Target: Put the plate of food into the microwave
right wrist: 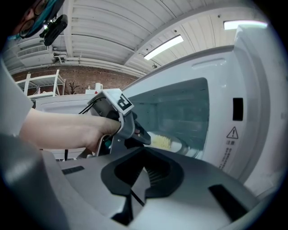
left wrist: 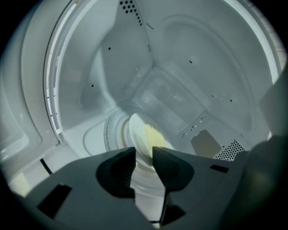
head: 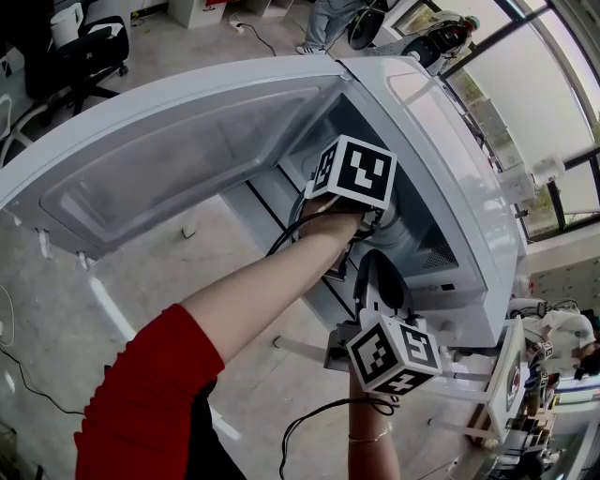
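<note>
The white microwave (head: pixel 441 187) stands with its door (head: pixel 169 159) swung wide to the left. Inside, a white plate (left wrist: pixel 140 139) with yellow food (left wrist: pixel 155 134) rests on the glass turntable (left wrist: pixel 112 130). My left gripper (left wrist: pixel 144 157) reaches into the cavity, jaws apart on either side of the plate's near rim, with a gap showing at the pads. From the right gripper view, the plate (right wrist: pixel 175 144) shows just past the left gripper's fingertips (right wrist: pixel 145 138). My right gripper (right wrist: pixel 144 166) hangs outside below the opening, shut and empty.
The cavity's back and side walls (left wrist: pixel 180 90) close in around the plate. The control panel side (right wrist: pixel 252 112) is to the right. A black office chair (head: pixel 84 47) and a standing person's legs (head: pixel 323 28) are across the floor. A cable (head: pixel 28 384) lies at the left.
</note>
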